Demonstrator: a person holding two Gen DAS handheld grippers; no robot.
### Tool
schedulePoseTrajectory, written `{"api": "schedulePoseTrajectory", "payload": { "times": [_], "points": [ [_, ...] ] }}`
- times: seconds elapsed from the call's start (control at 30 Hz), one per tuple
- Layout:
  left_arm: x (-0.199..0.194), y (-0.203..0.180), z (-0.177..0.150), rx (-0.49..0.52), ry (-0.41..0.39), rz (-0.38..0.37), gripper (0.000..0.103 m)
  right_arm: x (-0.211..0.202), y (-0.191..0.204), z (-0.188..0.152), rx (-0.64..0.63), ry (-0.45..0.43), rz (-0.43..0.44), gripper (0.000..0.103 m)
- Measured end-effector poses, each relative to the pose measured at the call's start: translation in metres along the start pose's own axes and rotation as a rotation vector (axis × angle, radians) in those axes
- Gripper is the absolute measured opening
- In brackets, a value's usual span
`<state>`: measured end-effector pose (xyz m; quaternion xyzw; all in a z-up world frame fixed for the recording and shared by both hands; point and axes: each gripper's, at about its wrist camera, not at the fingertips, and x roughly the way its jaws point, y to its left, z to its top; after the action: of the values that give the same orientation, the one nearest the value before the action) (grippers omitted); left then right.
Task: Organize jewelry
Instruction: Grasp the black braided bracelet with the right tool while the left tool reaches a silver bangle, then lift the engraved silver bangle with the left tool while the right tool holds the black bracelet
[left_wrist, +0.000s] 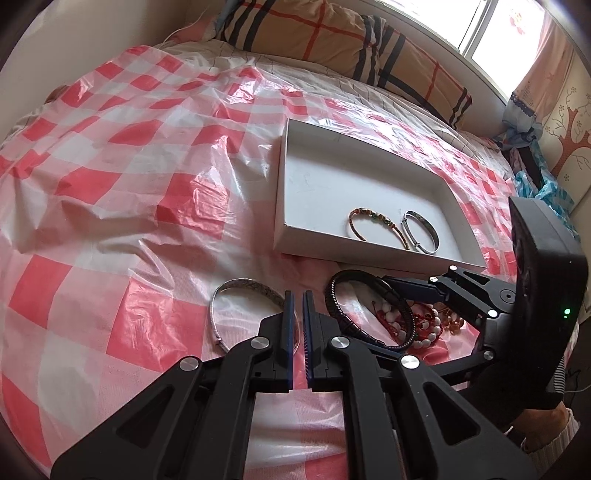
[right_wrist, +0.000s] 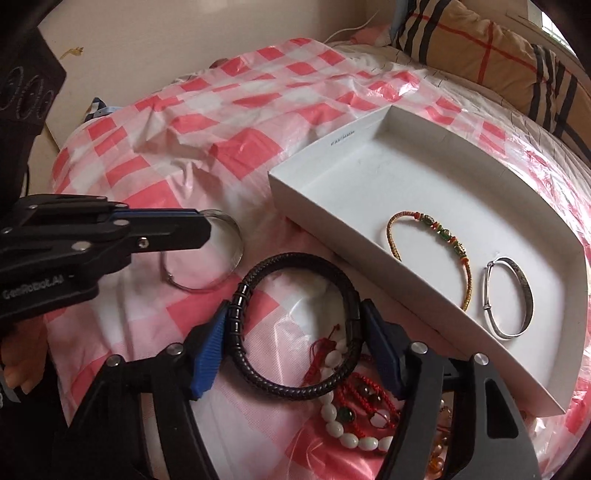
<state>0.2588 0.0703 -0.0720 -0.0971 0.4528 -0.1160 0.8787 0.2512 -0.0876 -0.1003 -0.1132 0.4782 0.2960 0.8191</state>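
Black braided bracelet (right_wrist: 295, 325) lies between the right gripper (right_wrist: 295, 350) pads — jaws apart, apparently touching it — tray (right_wrist: 306, 192) far-right.

— Is there any writing one can read in the two views?

— Only one piece. In the right wrist view, the black body of the left gripper (right_wrist: 207, 230) bears pale raised lettering along its side; it reads roughly "GenRobot.AI", though the first letters are soft.

— Anything on the white box (right_wrist: 314, 192)?

— Its outer wall near the far corner carries a thin line of small black print. It is too small and blurred to make out a single word or number.

— And the left wrist view?

— No lettering there can be read. The right gripper's housing shows a small green light, but no text.
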Motion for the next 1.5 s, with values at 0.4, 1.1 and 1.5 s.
{"api": "schedulePoseTrajectory", "payload": {
  "times": [0.4, 1.1, 1.5],
  "points": [
    [-0.002, -0.017, -0.011, 0.138, 0.018, 0.074, 0.005, -0.067, -0.004, -0.048, 0.092, -0.047, -0.081, 0.066],
    [-0.022, -0.091, -0.042, 0.452, -0.009, -0.054, 0.002, -0.112, -0.03, -0.085, 0.279, -0.136, -0.103, 0.067],
    [-0.023, -0.088, -0.038, 0.389, 0.051, -0.234, 0.002, -0.124, -0.037, -0.091, 0.319, -0.176, -0.123, 0.067]
  ]
}}
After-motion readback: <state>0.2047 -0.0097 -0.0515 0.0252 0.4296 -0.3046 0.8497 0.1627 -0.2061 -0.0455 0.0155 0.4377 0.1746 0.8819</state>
